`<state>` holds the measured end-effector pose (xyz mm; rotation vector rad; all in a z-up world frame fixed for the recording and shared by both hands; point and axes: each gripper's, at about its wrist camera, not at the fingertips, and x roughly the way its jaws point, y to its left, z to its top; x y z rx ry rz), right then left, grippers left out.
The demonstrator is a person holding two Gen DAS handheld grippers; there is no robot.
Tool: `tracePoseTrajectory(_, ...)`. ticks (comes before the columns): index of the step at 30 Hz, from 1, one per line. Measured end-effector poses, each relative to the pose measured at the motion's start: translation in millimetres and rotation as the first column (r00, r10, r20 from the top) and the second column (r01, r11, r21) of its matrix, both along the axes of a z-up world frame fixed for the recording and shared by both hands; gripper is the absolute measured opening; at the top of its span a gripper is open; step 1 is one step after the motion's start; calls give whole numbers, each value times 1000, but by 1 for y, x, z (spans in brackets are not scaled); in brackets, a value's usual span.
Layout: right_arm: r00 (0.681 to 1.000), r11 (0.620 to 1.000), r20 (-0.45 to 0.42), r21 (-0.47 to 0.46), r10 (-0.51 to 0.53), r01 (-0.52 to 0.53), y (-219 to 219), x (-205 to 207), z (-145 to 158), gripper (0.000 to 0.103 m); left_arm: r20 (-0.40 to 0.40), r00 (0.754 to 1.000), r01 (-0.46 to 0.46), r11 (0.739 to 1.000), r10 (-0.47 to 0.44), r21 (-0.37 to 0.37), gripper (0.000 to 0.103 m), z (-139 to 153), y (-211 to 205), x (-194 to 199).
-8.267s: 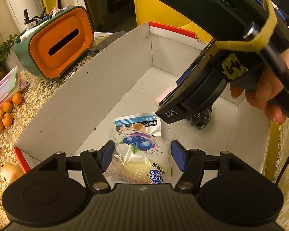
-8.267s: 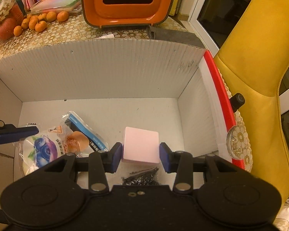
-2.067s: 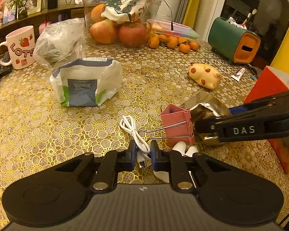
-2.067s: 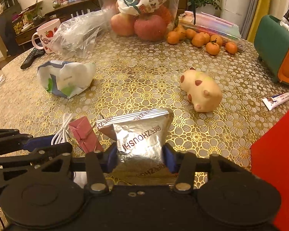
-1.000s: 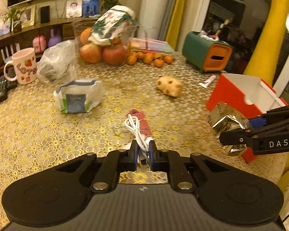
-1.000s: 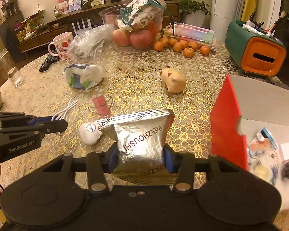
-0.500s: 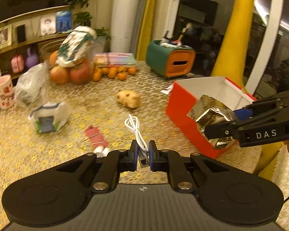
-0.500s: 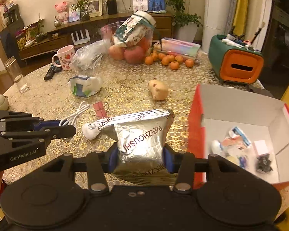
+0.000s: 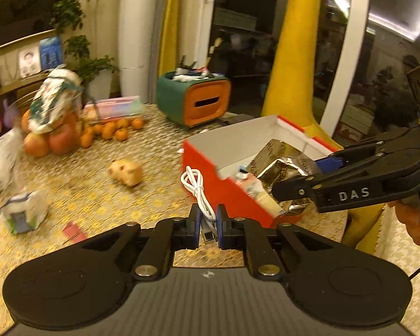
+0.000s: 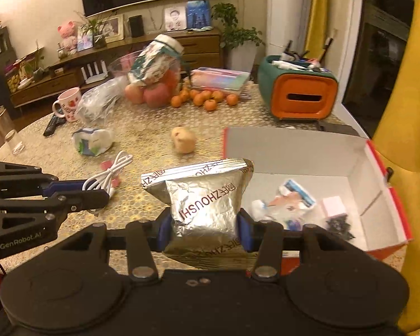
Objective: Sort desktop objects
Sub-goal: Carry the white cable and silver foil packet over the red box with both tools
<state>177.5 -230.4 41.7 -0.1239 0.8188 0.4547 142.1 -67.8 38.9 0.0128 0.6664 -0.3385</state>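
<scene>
left wrist view, nearest first: the left claw (image 9: 208, 225) is clamped tight on a coiled white cable (image 9: 194, 184), pinched near its plug so the loops stand up ahead of the fingertips, free of the table (image 9: 70, 196). just beyond and right of the tips sits the red box (image 9: 210, 179), open at the top, white inside; a box with a wide mouth suits dropping things in from above. to the right, the right claw (image 9: 288, 184) holds a silver foil packet (image 9: 285, 168) over the box's near edge.

right wrist view: the right claw (image 10: 204, 229) grips that foil packet (image 10: 204, 196) by its lower sides, its sealed top upright. ahead and right, the box (image 10: 294, 151) already holds snack packets (image 10: 288, 198), a pink block (image 10: 333, 205) and a dark bundle (image 10: 340, 224), probably sorted items. to the left, the left claw (image 10: 98, 193) carries the cable (image 10: 112, 173).

farther off, a pig figure (image 10: 183, 138), a white pouch (image 10: 92, 140) and a pink clip (image 10: 107, 165) lie unsorted. judging by this, both loads are bound for the box.
</scene>
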Motion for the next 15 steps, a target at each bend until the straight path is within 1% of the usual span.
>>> tracePoseTrajectory(6,999,999,6,-2,-45,45,-28,9,-1,46,3,999,53,999,-53,15,10,1,-33,17)
tracePoseTrajectory(10,997,997,12,1,-77,77,-48,18,0,46,-2,998,70,997,-70,18,10,0,-51,31)
tracePoseTrajectory(15,991,992,26,-6,-128,128,-73,33,-2,46,3,995,98,994,-98,41,10,-1,-71,47)
